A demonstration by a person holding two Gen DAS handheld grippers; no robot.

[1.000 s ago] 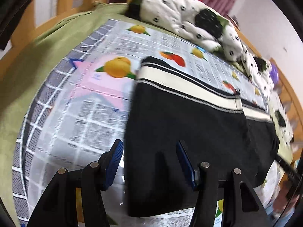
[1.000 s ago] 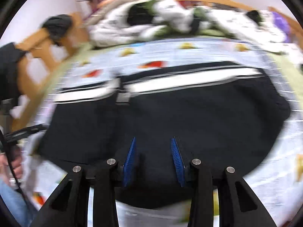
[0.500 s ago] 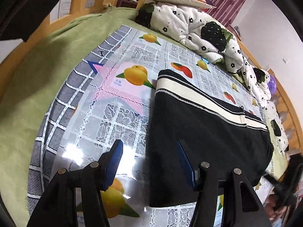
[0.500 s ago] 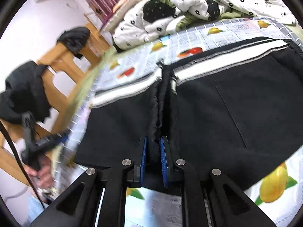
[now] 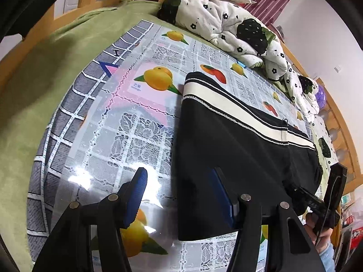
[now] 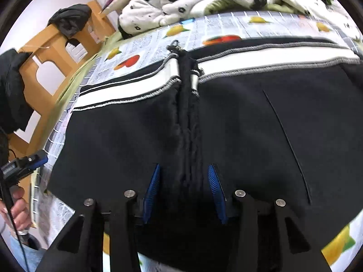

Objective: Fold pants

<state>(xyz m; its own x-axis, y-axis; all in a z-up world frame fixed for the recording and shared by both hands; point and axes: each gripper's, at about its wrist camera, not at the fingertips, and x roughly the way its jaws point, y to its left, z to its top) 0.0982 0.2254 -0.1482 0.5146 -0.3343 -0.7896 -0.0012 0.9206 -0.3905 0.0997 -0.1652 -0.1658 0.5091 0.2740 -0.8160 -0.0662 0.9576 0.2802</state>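
Observation:
Black pants (image 5: 238, 158) with a white striped band lie folded flat on the fruit-print mat (image 5: 127, 131). In the right wrist view the pants (image 6: 249, 124) fill the middle, with a raised seam ridge (image 6: 188, 117) running from the band toward me. My left gripper (image 5: 179, 174) is open, straddling the pants' left edge just above the mat. My right gripper (image 6: 183, 172) is open, its blue pads on either side of the seam ridge, not pinching it.
A white flowered quilt (image 5: 226, 22) is heaped at the far side of the bed. Green bedding (image 5: 45, 79) lies left of the mat. A wooden bed frame (image 6: 45, 52) with dark clothing stands at left. The other hand-held gripper shows at right (image 5: 317, 199).
My right gripper closed on the seam ridge half a second ago and has now opened. My left gripper shifted left to the pants' edge and stayed open.

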